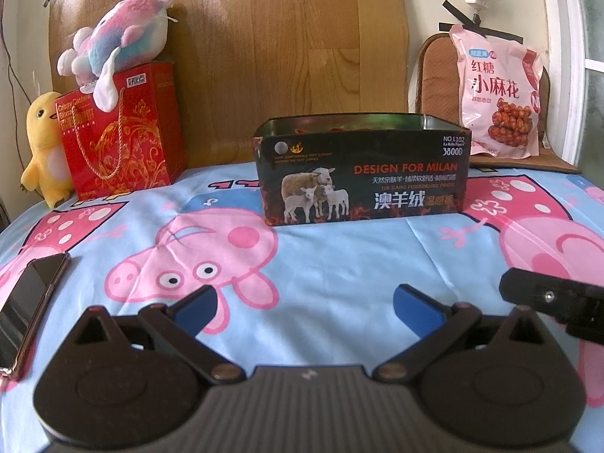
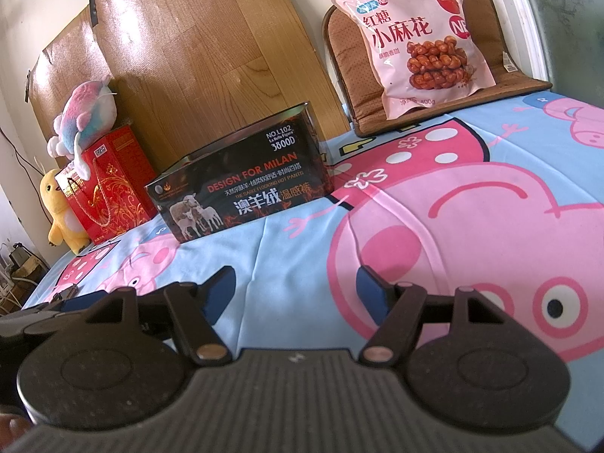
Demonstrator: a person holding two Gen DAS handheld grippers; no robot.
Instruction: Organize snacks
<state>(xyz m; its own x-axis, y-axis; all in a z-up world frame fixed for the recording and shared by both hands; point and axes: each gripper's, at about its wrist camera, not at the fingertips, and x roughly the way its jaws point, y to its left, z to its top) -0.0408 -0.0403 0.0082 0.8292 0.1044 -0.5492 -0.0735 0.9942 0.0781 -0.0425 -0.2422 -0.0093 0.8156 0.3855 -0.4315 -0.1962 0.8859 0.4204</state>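
An open black tin box [image 1: 362, 173] with sheep pictures stands on the cartoon-pig tablecloth [image 1: 339, 264], straight ahead of my left gripper [image 1: 304, 304]. Something orange shows inside its rim. The box also shows in the right wrist view [image 2: 241, 185], ahead to the left of my right gripper [image 2: 296, 287]. A pink snack bag [image 1: 498, 94] leans on a brown chair cushion at the back right; it also shows in the right wrist view [image 2: 419, 34]. Both grippers are open and empty, low over the cloth. Part of the right gripper [image 1: 555, 305] shows at the left view's right edge.
A red gift bag [image 1: 117, 132] stands at the back left with a pink-blue plush [image 1: 120, 37] on top and a yellow plush [image 1: 45, 147] beside it. A phone [image 1: 30, 302] lies at the left edge. A wooden board [image 1: 287, 56] leans behind the box.
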